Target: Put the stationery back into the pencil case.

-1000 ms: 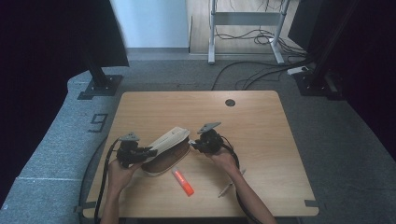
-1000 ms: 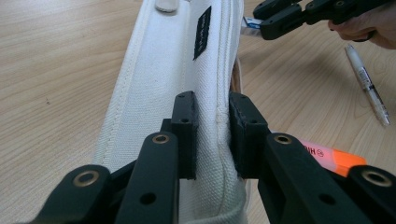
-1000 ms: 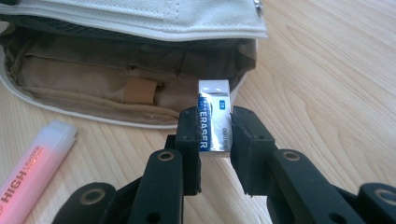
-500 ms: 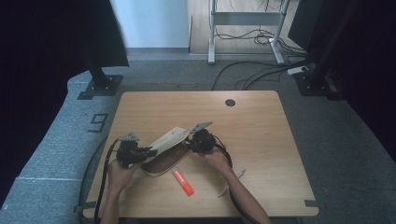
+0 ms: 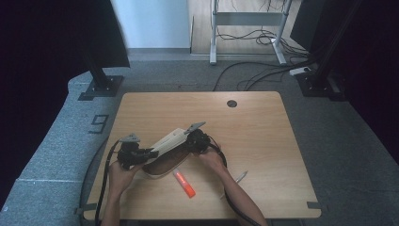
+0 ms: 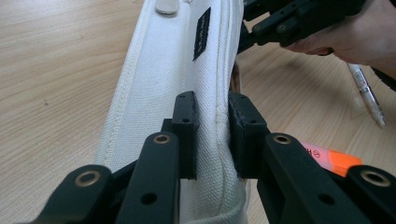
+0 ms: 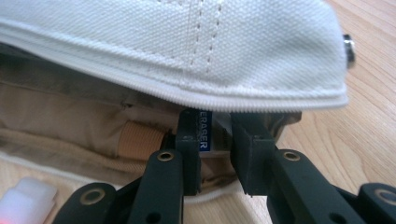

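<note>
Since the earlier frame, the right gripper (image 5: 192,141) has moved in under the flap of the white pencil case (image 5: 165,142), clamped on an eraser (image 7: 205,133) at its mouth. Left gripper (image 6: 212,135) pinches the flap, holding the case open mid-table; if that pinch slips, the flap could drop onto the right jaws.
</note>
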`<act>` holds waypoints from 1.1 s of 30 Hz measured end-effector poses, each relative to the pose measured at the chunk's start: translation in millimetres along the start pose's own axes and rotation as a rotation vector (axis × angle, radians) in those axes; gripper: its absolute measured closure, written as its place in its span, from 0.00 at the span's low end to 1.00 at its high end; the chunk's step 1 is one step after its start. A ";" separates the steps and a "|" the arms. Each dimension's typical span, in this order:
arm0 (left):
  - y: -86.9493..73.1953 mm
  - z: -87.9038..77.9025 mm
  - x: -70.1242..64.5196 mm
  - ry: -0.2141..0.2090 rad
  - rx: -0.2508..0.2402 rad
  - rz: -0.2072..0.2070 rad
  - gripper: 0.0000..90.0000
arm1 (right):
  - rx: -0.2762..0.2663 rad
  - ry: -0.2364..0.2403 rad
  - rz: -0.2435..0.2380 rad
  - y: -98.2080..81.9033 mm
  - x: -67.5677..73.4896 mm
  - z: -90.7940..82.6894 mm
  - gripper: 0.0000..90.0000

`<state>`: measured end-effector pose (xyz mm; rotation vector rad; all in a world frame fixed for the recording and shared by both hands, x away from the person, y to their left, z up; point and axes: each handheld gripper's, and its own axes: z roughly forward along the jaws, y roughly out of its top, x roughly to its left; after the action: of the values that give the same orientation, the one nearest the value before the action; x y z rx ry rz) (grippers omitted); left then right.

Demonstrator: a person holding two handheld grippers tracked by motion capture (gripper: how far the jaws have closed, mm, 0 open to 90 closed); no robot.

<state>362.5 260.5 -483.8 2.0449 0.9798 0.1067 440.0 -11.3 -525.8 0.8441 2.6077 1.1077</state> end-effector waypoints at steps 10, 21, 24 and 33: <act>0.3 0.2 -0.5 -0.002 0.002 0.003 0.83 | -0.002 -0.015 0.006 3.1 -1.1 12.1 0.79; 0.3 0.5 -0.7 -0.005 0.001 0.005 0.83 | -0.020 -0.013 0.013 4.7 -2.0 17.9 0.78; 0.3 0.5 -0.5 -0.005 0.002 0.005 0.83 | -0.016 -0.015 0.006 4.2 -1.5 16.6 0.72; -0.4 0.2 1.0 -0.006 -0.002 0.001 0.82 | 0.000 0.000 -0.001 3.1 3.3 8.9 0.62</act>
<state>363.0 261.2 -484.5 2.0423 0.9745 0.1017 441.9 -2.3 -529.8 0.8422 2.6079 1.1073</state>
